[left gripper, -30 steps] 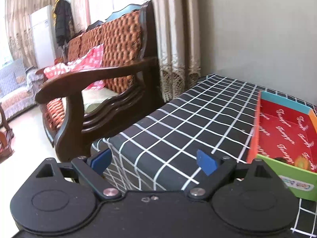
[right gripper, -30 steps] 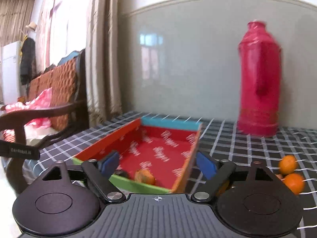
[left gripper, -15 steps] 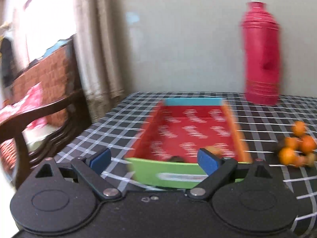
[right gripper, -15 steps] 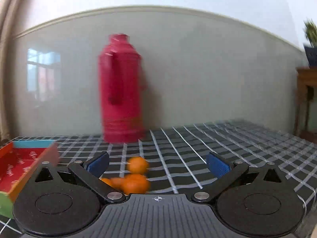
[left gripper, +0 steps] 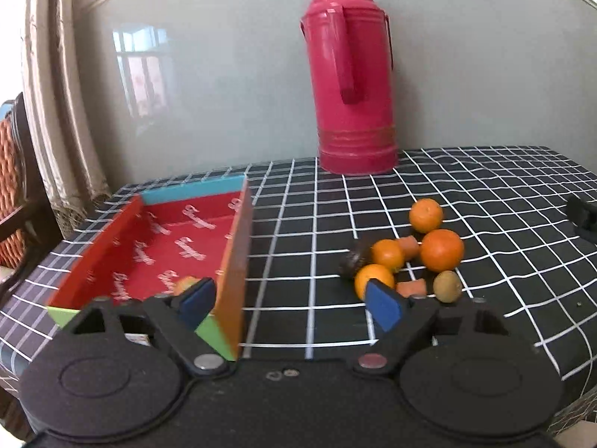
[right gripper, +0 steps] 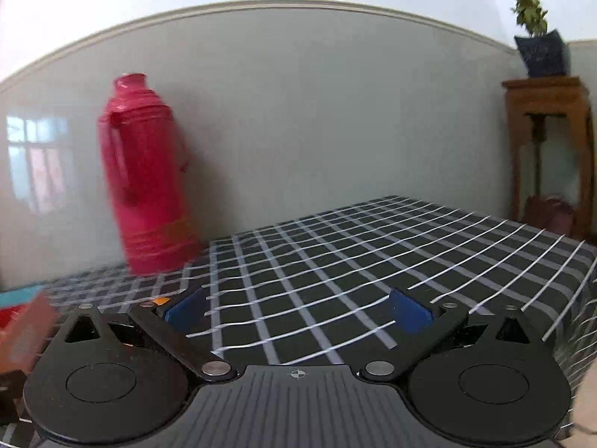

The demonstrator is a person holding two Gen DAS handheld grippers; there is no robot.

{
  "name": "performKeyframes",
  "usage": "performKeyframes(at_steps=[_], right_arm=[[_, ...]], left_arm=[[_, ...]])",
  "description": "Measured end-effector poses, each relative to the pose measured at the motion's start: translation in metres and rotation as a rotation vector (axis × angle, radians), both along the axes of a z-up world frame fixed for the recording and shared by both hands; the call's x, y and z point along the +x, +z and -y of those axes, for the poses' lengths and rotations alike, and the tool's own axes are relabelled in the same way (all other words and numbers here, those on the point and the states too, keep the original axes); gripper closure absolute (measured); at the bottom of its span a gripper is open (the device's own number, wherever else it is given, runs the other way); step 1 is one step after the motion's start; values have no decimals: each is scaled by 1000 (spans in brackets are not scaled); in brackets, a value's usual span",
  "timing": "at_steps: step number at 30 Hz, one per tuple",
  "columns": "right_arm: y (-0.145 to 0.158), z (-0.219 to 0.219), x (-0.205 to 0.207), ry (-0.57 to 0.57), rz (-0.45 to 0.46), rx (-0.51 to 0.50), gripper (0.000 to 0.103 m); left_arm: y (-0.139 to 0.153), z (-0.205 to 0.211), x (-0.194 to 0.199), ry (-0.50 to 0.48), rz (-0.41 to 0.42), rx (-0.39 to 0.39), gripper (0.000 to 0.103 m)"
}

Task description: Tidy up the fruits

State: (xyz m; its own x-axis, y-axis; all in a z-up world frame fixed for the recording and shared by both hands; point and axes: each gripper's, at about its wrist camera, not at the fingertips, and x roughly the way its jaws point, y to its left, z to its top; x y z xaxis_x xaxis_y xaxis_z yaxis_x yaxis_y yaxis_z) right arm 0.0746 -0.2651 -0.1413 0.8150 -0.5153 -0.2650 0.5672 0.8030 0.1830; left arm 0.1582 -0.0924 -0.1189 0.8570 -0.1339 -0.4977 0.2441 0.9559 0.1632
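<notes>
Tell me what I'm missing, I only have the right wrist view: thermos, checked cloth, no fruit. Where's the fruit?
Observer: In the left wrist view a pile of oranges lies on the checked tablecloth, right of the red tray.
Operator: Only oranges in it?
Observer: No, a brown kiwi and a dark round fruit lie with them.
Operator: Anything in the tray yet?
Observer: One orange piece shows near its front wall, partly hidden by a gripper finger.
Operator: Is the left gripper holding something?
Observer: No, the left gripper is closing with nothing between its fingers.
</notes>
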Motion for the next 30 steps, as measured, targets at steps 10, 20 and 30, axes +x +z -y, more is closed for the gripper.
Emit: performKeyframes(at_steps=[10,20,30], right_arm=[[-1,7,-18,-11,38,-83,0],[2,2,-9,33,53,-119,0],[1,7,-11,39,65,-92,0]], left_arm=[[-15,24,15,7,-59,-40,52],[-24,37,26,5,-83,-98,60],[-24,27,35,-23,-155,-243,84]])
